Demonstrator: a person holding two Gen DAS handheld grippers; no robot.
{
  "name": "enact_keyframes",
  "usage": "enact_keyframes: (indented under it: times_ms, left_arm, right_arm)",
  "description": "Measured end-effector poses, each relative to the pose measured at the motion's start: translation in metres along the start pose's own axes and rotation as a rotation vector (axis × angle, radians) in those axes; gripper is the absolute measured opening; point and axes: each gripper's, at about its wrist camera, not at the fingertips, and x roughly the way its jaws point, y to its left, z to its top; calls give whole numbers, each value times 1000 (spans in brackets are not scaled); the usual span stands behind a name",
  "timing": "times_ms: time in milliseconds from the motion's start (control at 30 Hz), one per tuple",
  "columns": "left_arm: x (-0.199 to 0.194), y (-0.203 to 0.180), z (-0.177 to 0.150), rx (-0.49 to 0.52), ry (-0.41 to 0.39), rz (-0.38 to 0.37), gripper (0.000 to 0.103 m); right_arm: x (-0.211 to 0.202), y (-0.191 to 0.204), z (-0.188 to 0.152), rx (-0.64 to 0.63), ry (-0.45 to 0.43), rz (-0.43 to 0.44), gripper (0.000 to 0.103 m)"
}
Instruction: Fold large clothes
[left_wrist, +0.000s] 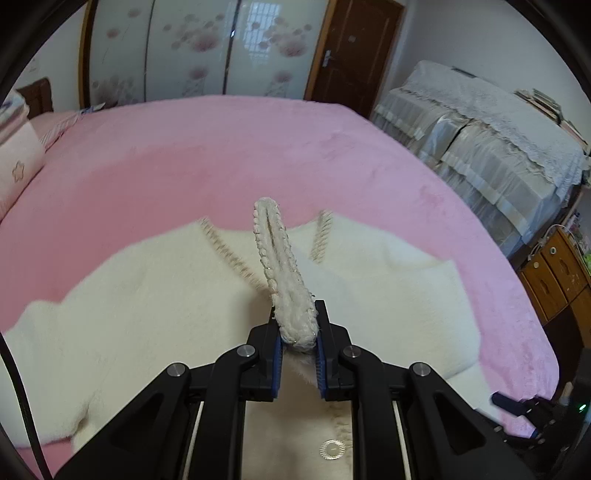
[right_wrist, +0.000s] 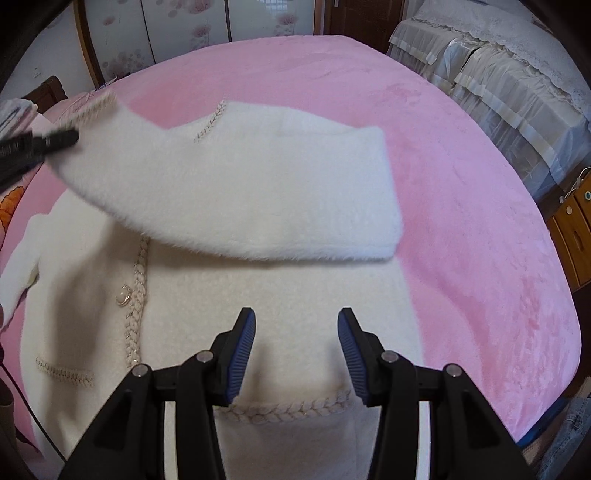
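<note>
Left wrist view: left gripper (left_wrist: 298, 334) clamped on braided cuff (left_wrist: 275, 254), chunky knit trim sticking up between blue ribbed pads (left_wrist: 320, 369). Fuzzy cream coat (left_wrist: 159, 295) spread flat on plush pink blanket (left_wrist: 258, 147), just beyond fingers.

Right wrist view: right gripper (right_wrist: 296, 347) wide apart, holding nothing, hovering over near part of coat (right_wrist: 280, 295). Sleeve (right_wrist: 258, 199) lifted across coat, far left end in left gripper (right_wrist: 62, 140). Pearl button (right_wrist: 123, 294) beside braid trim, left.

Both tongs (left_wrist: 299, 345) (right_wrist: 296, 345) are black linkages with silver pivot screws and ribbed blue pads (right_wrist: 242, 360).
</note>
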Motion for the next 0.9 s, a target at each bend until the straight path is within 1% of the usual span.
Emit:
enact_keyframes:
  times_ms: [133, 233, 333, 400, 533, 700, 800, 900]
  left_arm:
    - [24, 22, -13, -8, 58, 49, 12]
    - [37, 29, -21, -13, 82, 70, 12]
    - [46, 31, -26, -18, 102, 84, 12]
    - [49, 34, -26, -29, 105, 81, 12]
    - [44, 28, -18, -42, 87, 59, 12]
    - [35, 11, 2, -29, 55, 66, 12]
    - [25, 1, 17, -21, 10, 81, 12]
    - [12, 1, 29, -39, -64, 91, 12]
  right_arm:
    - [2, -14, 1, -19, -36, -16, 47]
    - [9, -30, -1, -36, -44, -34, 47]
    - [16, -51, -2, -31, -56, -39, 59]
    - [20, -62, -3, -27, -70, -40, 61]
    - [38, -76, 9, -19, -73, -20, 61]
    - [76, -76, 33, -51, -39, -25, 61]
    - [93, -77, 44, -48, -21, -8, 61]
    - [91, -72, 57, -29, -60, -2, 61]
